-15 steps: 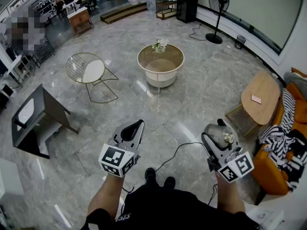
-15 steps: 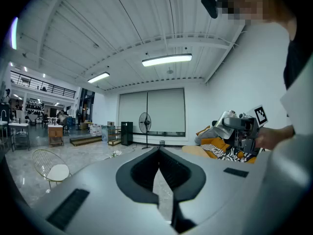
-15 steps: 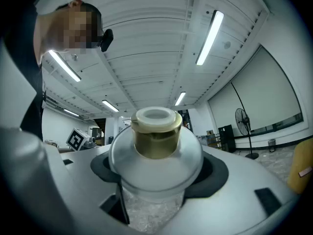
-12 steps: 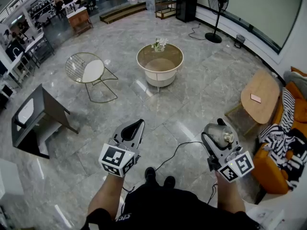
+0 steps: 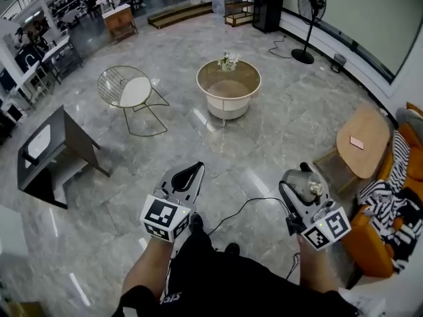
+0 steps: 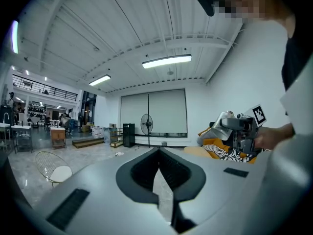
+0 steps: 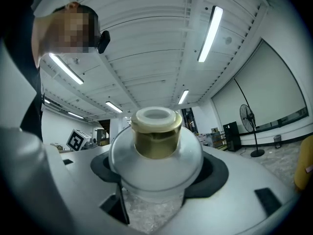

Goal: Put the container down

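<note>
My right gripper [image 5: 301, 177] is shut on the container [image 5: 305, 186], a clear jar with a gold band and a white cap, held in the air above the marble floor at waist height. In the right gripper view the container [image 7: 155, 146] fills the space between the jaws of the right gripper [image 7: 156, 173], cap pointing away from the camera. My left gripper [image 5: 192, 171] is shut with nothing in it. In the left gripper view the left gripper [image 6: 158, 153] has its jaws touching, and the right gripper [image 6: 240, 129] with the container [image 6: 223, 131] shows at the right.
Ahead stand a round coffee table [image 5: 228, 98] with flowers, a wire chair [image 5: 125, 91] and a dark side table [image 5: 56, 150]. At the right are a wooden oval table [image 5: 362, 140] and an orange sofa [image 5: 370, 243] with a striped throw. A black cable [image 5: 244, 207] crosses the floor.
The person's left shoe has stepped forward and the view has shifted a little. Both grippers keep their places, the right one still on the container.
</note>
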A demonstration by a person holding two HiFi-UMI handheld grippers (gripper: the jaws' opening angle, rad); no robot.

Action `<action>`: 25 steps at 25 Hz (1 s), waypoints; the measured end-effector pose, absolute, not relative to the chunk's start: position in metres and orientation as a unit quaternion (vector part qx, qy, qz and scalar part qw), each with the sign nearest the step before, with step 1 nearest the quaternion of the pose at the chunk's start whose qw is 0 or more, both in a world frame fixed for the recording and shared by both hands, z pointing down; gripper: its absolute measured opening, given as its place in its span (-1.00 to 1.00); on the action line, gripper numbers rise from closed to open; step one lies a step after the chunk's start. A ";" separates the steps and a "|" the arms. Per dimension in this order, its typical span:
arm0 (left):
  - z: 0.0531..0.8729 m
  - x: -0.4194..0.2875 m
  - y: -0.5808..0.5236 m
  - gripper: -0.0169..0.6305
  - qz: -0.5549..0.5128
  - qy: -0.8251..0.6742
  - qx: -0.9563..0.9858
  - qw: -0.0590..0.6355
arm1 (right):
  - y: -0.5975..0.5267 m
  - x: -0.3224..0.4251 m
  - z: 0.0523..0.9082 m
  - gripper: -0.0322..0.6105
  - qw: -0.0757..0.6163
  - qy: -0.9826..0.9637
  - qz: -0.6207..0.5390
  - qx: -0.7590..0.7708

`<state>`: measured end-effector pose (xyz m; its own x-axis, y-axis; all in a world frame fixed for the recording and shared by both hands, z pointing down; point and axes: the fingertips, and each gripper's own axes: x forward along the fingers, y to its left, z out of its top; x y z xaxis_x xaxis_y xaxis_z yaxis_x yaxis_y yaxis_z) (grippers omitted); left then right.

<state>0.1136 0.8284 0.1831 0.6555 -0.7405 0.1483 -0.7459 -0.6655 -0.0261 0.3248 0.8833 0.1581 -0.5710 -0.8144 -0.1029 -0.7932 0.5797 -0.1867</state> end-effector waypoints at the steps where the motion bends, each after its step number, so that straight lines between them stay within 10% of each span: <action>1: 0.183 0.108 0.825 -0.91 0.072 -0.411 0.908 0.020 | 0.879 0.320 0.158 0.17 0.091 0.886 -0.064 -0.451; 25: 0.209 -0.185 0.528 -0.91 0.089 -0.407 0.909 0.023 | 0.576 0.022 0.176 0.17 0.104 0.889 -0.086 -0.438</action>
<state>-0.1852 0.5284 0.2092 0.6525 -0.7357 0.1814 -0.7440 -0.6674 -0.0305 0.0219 0.5758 0.1759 -0.5954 -0.7960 -0.1093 -0.7600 0.6021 -0.2447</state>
